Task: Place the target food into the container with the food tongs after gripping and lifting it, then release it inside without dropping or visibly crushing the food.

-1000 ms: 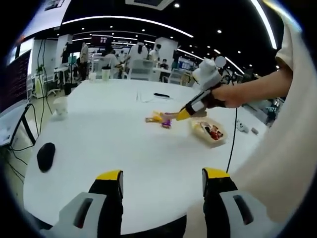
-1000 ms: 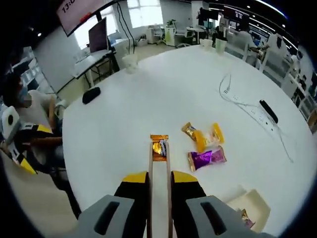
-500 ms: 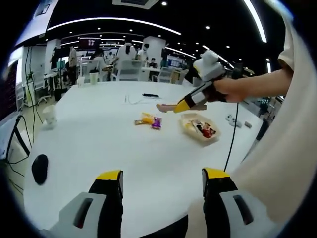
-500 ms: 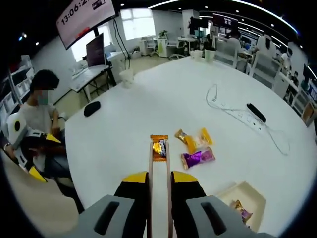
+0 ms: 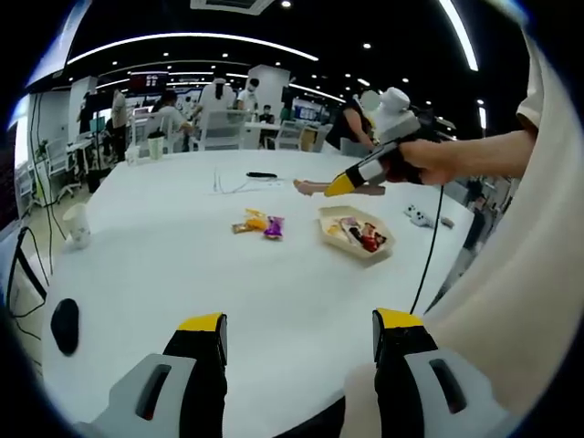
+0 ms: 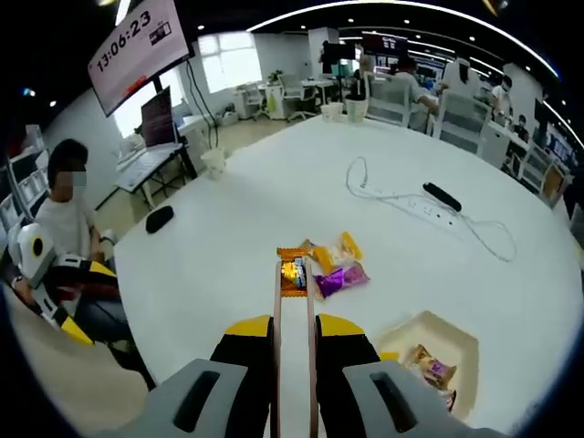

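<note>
Orange snack packet (image 6: 293, 271) sits pinched at the tips of the food tongs (image 6: 293, 351), which the right hand-held gripper (image 6: 294, 342) squeezes closed, held above the white worktop (image 6: 228, 237); the packet's lower edge is hidden behind the tong blades. Just beyond it lie two loose packets, yellow (image 6: 333, 254) and purple (image 6: 338, 278), and the container (image 6: 429, 342) with wrapped snacks sits to that gripper's lower right, cut off by its body. The left hand-held gripper (image 5: 299, 351) is wide open and empty; its view shows the right one (image 5: 370, 173) from the side, over the container (image 5: 355, 232).
</note>
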Action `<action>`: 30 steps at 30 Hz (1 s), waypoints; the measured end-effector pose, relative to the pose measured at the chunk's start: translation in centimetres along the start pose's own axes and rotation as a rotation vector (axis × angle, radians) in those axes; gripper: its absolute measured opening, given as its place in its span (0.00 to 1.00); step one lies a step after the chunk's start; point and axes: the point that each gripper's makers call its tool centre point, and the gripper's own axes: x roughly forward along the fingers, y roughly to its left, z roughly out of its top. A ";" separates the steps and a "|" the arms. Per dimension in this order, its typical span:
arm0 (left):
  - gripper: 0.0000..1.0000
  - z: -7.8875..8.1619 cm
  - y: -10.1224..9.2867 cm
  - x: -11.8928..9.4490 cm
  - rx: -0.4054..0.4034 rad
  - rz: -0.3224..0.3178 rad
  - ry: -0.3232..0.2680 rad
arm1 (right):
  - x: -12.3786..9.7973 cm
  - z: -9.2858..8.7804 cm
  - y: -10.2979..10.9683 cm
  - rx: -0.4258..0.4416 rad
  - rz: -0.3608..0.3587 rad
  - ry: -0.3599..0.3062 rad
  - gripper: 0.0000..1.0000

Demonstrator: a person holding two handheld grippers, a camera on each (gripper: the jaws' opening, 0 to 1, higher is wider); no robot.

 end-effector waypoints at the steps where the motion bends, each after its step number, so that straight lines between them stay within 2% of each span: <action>1: 0.65 0.0 -0.1 0.1 0.005 -0.005 0.002 | -0.3 -0.2 -0.1 0.012 -0.008 -0.005 0.15; 8: 0.65 0.2 -0.9 0.5 0.030 -0.036 0.012 | -2.2 -0.6 -1.4 0.077 -0.055 -0.043 0.15; 15: 0.65 0.1 -1.5 0.9 0.037 -0.060 0.024 | -4.1 -1.3 -3.7 0.136 -0.111 -0.072 0.15; 23: 0.65 0.1 -2.1 1.9 0.053 -0.096 0.041 | -5.1 -2.1 -4.9 0.173 -0.141 -0.080 0.15; 30: 0.65 1.0 -2.7 2.7 0.089 -0.130 0.046 | -6.0 -2.5 -5.9 0.193 -0.167 -0.090 0.15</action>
